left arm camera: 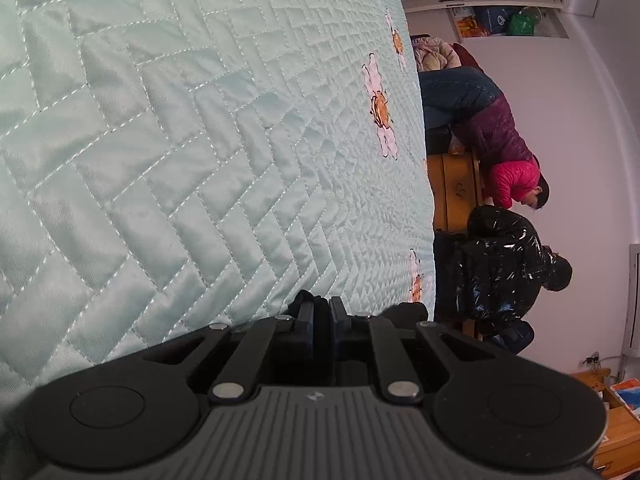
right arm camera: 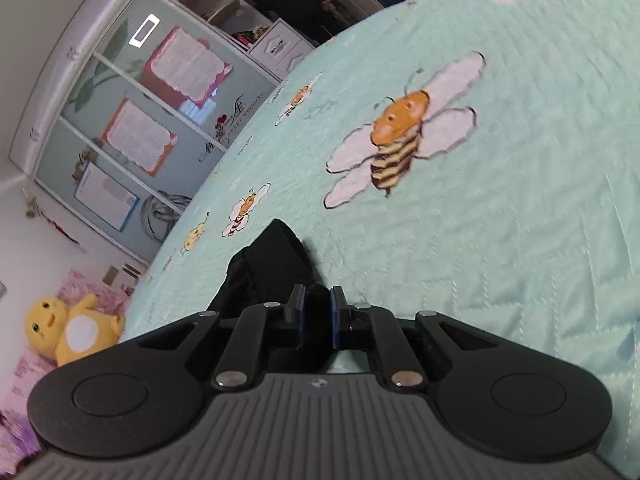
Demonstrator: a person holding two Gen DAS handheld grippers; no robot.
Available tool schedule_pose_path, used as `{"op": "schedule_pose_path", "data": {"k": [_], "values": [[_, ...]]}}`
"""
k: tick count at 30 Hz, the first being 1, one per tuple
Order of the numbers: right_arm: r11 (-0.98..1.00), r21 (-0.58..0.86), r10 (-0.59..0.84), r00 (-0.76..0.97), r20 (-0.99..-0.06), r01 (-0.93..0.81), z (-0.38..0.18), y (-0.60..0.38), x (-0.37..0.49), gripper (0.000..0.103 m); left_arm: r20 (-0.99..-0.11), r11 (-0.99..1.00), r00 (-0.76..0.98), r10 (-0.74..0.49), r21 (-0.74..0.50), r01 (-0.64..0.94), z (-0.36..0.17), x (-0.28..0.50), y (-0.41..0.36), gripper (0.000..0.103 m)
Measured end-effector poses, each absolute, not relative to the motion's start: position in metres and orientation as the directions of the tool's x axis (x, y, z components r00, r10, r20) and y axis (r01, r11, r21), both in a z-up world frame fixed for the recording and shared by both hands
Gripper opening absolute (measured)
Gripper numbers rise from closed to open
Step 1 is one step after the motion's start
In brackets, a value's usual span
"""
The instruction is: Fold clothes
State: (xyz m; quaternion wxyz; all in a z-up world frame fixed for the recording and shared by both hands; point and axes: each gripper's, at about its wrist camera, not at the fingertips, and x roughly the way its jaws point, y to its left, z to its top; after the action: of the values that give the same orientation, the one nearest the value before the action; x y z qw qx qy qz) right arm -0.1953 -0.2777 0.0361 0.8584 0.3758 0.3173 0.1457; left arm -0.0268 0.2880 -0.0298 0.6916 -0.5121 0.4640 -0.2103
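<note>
A black garment (right arm camera: pixel 272 264) lies bunched on the mint-green quilted bedspread (right arm camera: pixel 500 220), just in front of my right gripper (right arm camera: pixel 318 304). Its pads are shut on a fold of that dark cloth, and the rest of it trails forward and to the left. In the left wrist view my left gripper (left arm camera: pixel 322 312) has its jaws almost together, pinching black cloth (left arm camera: pixel 404 312) that pokes out around the fingertips. Most of that cloth is hidden below the gripper body. The bedspread (left arm camera: pixel 200 140) fills the view ahead.
Bee and flower prints (right arm camera: pixel 400 136) dot the bedspread. Past the bed's edge sit a person in a pink and purple jacket (left arm camera: pixel 500 148) and one in a shiny black jacket (left arm camera: pixel 500 264), by wooden furniture (left arm camera: pixel 456 192). A glass-door wardrobe (right arm camera: pixel 132 120) and a yellow plush toy (right arm camera: pixel 68 328) flank the other side.
</note>
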Motion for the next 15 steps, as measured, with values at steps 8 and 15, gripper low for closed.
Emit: {"op": "schedule_pose_path", "data": {"k": [8, 15], "values": [[0.573, 0.818, 0.522, 0.750, -0.406, 0.044, 0.028, -0.292, -0.206, 0.015, -0.422, 0.379, 0.470, -0.775, -0.906, -0.188, -0.031, -0.025, 0.288, 0.014], [0.585, 0.810, 0.565, 0.731, -0.382, -0.030, 0.038, -0.269, -0.241, 0.018, -0.415, 0.305, 0.561, -0.716, -0.910, -0.282, -0.024, -0.040, 0.312, 0.037]]}}
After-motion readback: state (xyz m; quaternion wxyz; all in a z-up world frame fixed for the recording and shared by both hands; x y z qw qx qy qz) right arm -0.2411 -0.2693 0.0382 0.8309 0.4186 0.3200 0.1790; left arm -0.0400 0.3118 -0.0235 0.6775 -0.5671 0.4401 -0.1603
